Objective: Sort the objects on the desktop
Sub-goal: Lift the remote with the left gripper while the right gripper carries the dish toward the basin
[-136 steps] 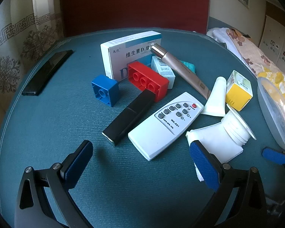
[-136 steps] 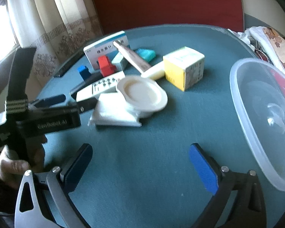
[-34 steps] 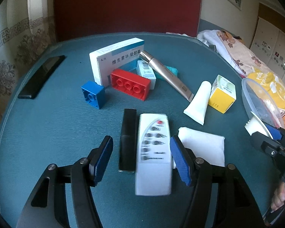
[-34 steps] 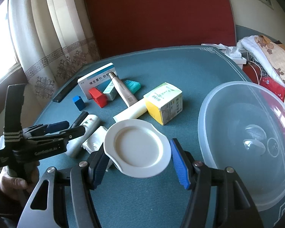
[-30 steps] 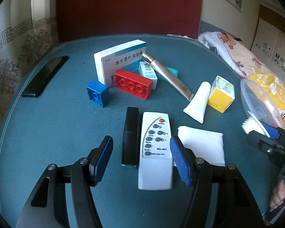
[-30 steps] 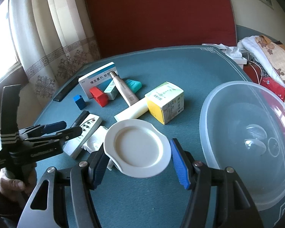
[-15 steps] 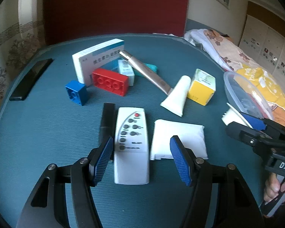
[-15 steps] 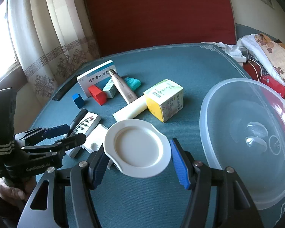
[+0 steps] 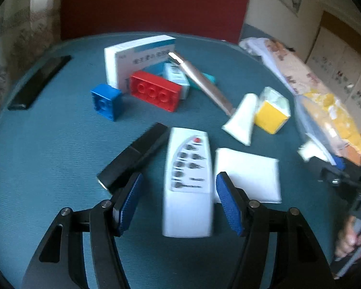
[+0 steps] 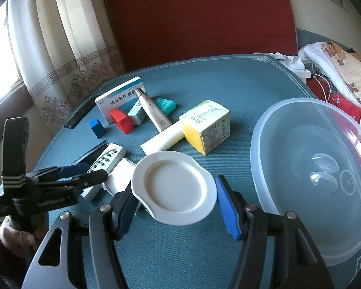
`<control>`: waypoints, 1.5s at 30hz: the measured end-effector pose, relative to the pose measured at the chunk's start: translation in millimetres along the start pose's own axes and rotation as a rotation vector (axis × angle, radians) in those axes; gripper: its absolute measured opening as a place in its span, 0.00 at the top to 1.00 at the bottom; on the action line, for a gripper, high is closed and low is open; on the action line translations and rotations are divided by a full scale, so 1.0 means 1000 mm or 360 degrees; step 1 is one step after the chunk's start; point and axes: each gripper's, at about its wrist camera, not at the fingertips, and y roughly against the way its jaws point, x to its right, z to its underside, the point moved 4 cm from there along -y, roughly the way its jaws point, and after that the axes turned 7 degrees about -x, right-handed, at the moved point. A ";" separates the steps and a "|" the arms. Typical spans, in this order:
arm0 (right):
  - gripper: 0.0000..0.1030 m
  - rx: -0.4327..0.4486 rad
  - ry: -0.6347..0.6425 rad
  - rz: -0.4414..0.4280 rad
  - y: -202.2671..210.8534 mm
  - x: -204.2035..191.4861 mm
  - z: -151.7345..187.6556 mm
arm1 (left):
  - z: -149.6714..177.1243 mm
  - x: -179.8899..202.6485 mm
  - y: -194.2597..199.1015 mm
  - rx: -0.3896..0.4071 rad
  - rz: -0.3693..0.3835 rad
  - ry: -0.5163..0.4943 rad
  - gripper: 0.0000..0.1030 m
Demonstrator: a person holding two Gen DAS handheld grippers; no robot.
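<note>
A white remote lies on the teal table, its near end between the fingers of my left gripper. That gripper is open: the right pad sits close to the remote's edge, the left pad stands off it, beside the near end of a black bar. In the right wrist view the left gripper straddles the remote. My right gripper is shut on a small white dish, held above the table. A clear plastic bowl stands just to its right.
Behind the remote are a blue block, a red brick, a medicine box, a beige tube, a white tube and a yellow box. A white tissue pack lies right of the remote.
The black bar, which lay parallel to the remote, now lies at a slant with its near end swung left. The left gripper has shifted over the remote. The right gripper still holds the dish.
</note>
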 end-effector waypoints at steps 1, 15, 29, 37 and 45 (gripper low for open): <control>0.36 -0.0001 0.0001 -0.0001 0.000 0.000 0.000 | 0.000 0.001 0.000 -0.0001 -0.0010 -0.0009 0.35; 0.36 0.0002 0.0000 0.0007 0.001 0.000 -0.001 | -0.002 0.021 -0.009 -0.0027 -0.0166 -0.0160 0.38; 0.36 0.0076 -0.0012 0.0021 0.013 0.007 -0.007 | -0.003 0.027 0.006 0.0035 -0.0130 -0.0110 0.59; 0.36 0.0165 -0.0052 0.0080 0.034 0.029 -0.015 | -0.016 0.049 0.027 0.0118 -0.0115 -0.0185 0.59; 0.36 0.0209 -0.0158 0.0207 0.052 0.074 -0.016 | -0.025 0.090 0.022 0.0111 -0.0029 -0.0275 0.59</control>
